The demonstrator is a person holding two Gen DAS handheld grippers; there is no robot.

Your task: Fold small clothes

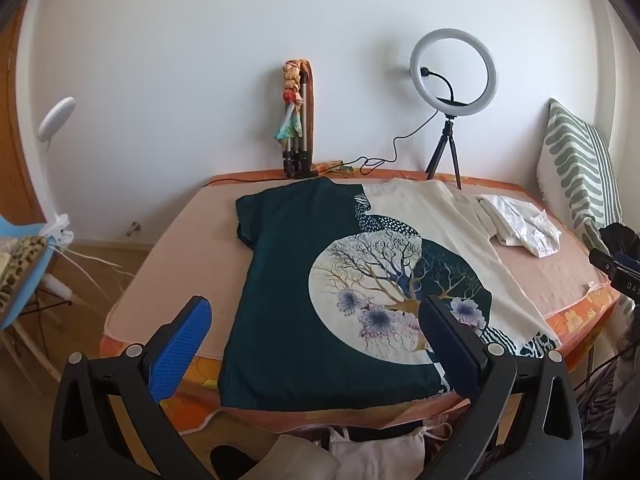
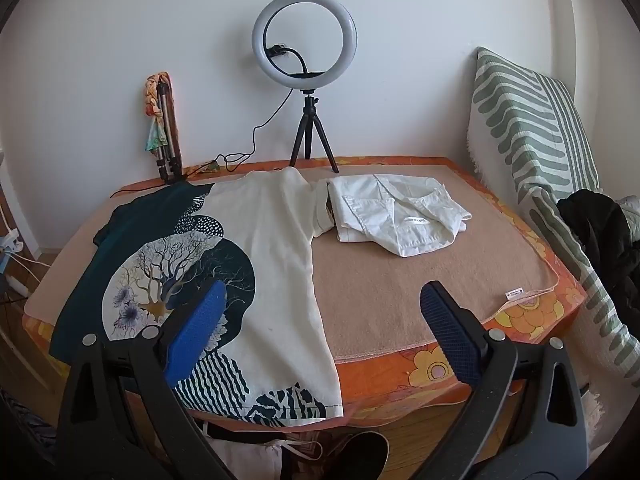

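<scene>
A T-shirt (image 1: 304, 280), half dark teal and half cream with a tree and flower print, lies flat on the table, hem toward me; it also shows in the right wrist view (image 2: 276, 264). A folded white shirt (image 2: 396, 212) lies at the back right of the table, also in the left wrist view (image 1: 520, 224). My left gripper (image 1: 316, 324) is open and empty, above the T-shirt's hem end. My right gripper (image 2: 320, 308) is open and empty, above the T-shirt's cream right edge near the hem.
The table (image 2: 400, 292) has a beige cloth over an orange flowered cover. A ring light on a tripod (image 2: 308, 80) and a folded tripod (image 1: 296, 140) stand at the back edge. A striped cushion (image 2: 532, 128) leans at the right. White cloth (image 1: 376, 452) lies below the front edge.
</scene>
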